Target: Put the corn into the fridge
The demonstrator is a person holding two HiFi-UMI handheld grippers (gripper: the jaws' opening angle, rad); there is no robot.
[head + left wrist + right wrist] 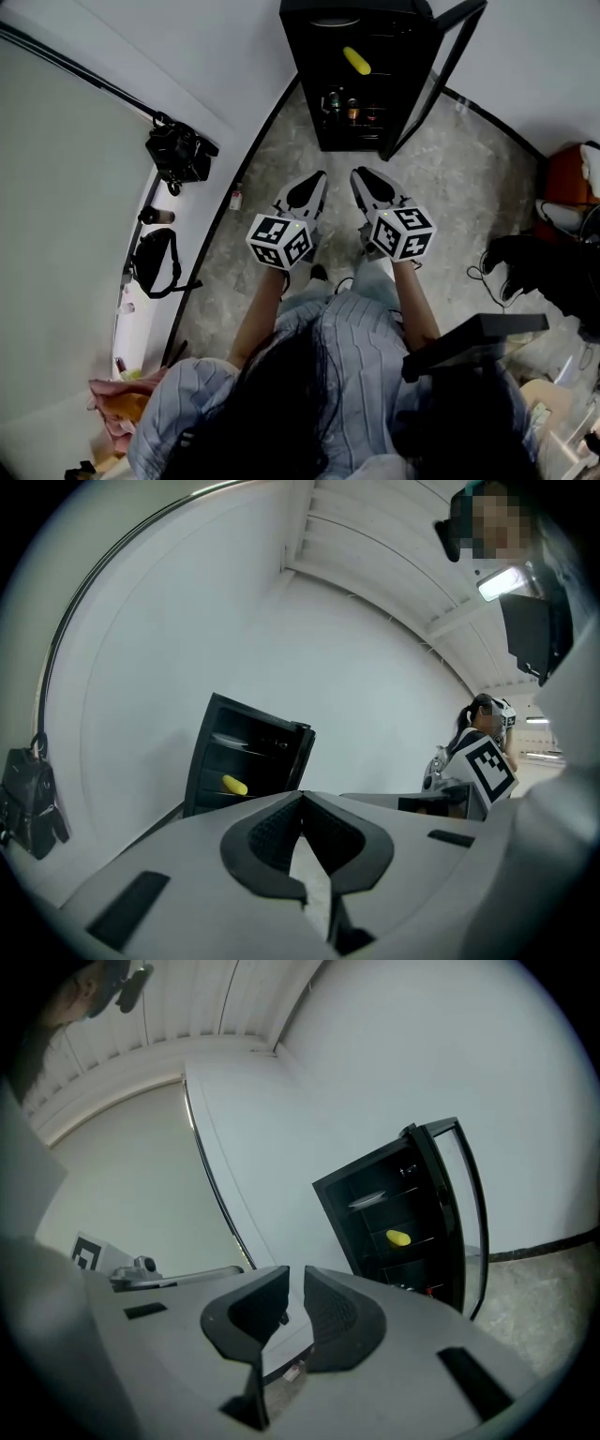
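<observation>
So the yellow corn cob (356, 60) is lying on a shelf inside the tall black fridge (298, 75). It's one shelf below a white plate (367, 1199) and one shelf above a row of small bottles and cans (343, 103). The fridge's glass-fronted door (441, 75) hangs wide open on the fridge's right side, going by the head view. Both grippers are out in front of the fridge over the speckled grey stone floor (450, 169). They're side by side, pointing at the open fridge and well apart from it. The grey left gripper (316, 181) has its jaws together, tips touching, nothing caught in them. The grey right gripper (362, 178) has its jaws almost together with just a slim gap left, and nothing sits in that gap either. Off to the left of the fridge, by the white wall, there's a black camera (178, 152). A small bottle (235, 199) sits on the floor, nearer the fridge than the camera is.
</observation>
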